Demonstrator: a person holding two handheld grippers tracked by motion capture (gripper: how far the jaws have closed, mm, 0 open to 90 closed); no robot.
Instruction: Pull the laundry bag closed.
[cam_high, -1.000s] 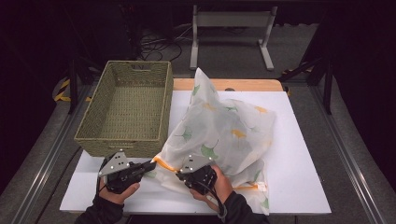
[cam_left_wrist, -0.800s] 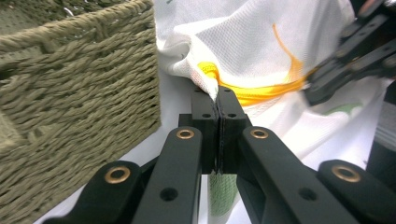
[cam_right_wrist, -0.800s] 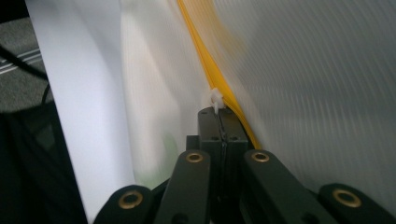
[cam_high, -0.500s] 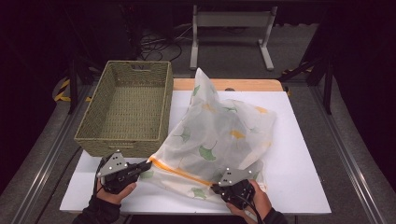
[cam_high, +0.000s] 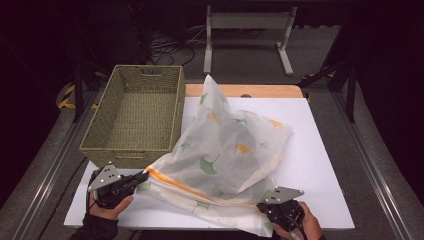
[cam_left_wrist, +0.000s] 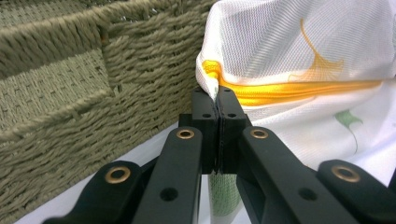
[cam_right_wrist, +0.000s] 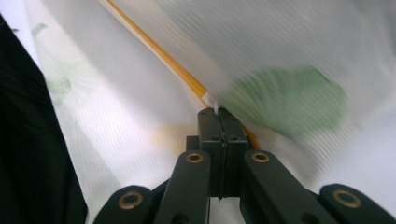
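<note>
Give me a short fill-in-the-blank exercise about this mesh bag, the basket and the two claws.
1. The woven basket stands at the ____ side of the table in the high view.
2. The zipper along the mesh bag is coloured ____.
3. The left claw is shut on the bag's ____ end.
4. The bag's printed leaves are green and ____.

Missing words: left; orange; zipper; orange

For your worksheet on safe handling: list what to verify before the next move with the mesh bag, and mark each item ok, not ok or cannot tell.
1. Left gripper clamps the bag's orange zipper end: ok.
2. Right gripper shut on the zipper pull: ok.
3. Zipper runs straight between grippers: ok.
4. Zipper fully closed: cannot tell.
5. Basket beside the bag, empty: ok.
6. Bag rests on the table: ok.
</note>
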